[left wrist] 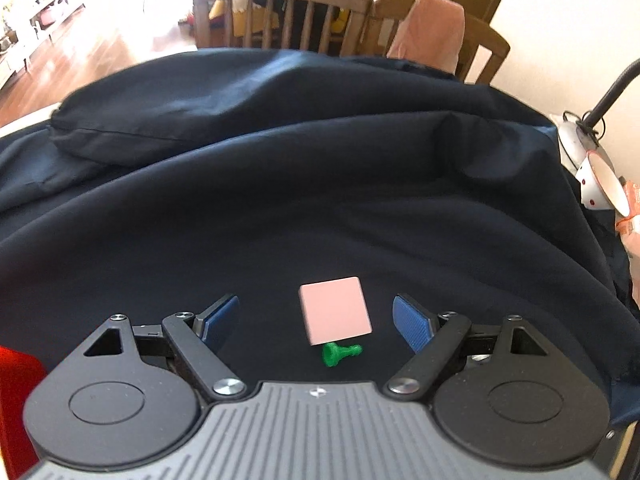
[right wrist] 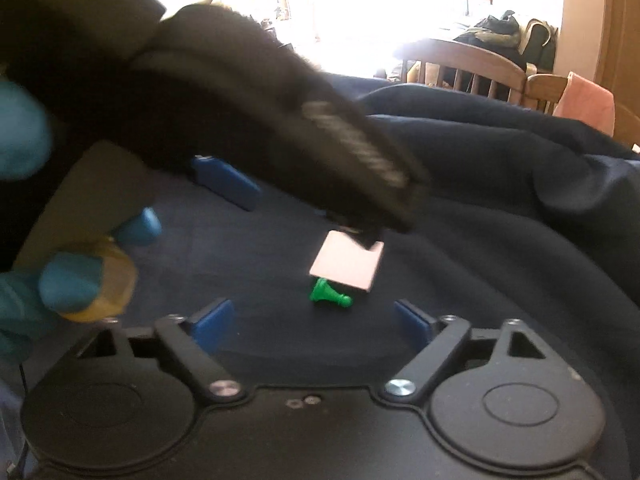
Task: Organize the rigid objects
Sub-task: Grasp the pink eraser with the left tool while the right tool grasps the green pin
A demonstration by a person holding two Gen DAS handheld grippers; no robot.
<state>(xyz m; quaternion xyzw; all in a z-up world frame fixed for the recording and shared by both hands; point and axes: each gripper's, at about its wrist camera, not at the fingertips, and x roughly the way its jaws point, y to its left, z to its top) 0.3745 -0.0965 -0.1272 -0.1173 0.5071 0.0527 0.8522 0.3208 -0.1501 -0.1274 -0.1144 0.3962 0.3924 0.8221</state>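
Left wrist view: left gripper (left wrist: 316, 322), blue fingers (left wrist: 219, 320) spread wide apart, nothing clamped. Pink block (left wrist: 335, 310) lies flat on the dark blue cloth (left wrist: 320, 184) between the fingers, nearer the right-hand one, touching neither. Green pawn (left wrist: 340, 353) lies on its side just below the block, its base toward the block's lower edge. Cloth heaped into a ridge further back. Two wooden chairs (left wrist: 280, 12) behind it, the right one draped with a pink towel (left wrist: 432, 32). Lamp (left wrist: 600, 176) at the right edge, cut off. Red item (left wrist: 16, 392) at lower left, cut off, kind not discernible.

Right wrist view: right gripper (right wrist: 314, 322), fingers (right wrist: 212, 322) apart, holding nothing. Pawn (right wrist: 330, 294) lies just ahead of the gap, block (right wrist: 347, 266) just beyond it and partly over its base. Left gripper (right wrist: 288, 208), blurred, reaches in from upper left, overlapping the block's far corner; contact cannot be judged. Gloved hand (right wrist: 68, 280) in teal at left, fingertips on a yellowish round part (right wrist: 114, 284). Window glare washes out the background.
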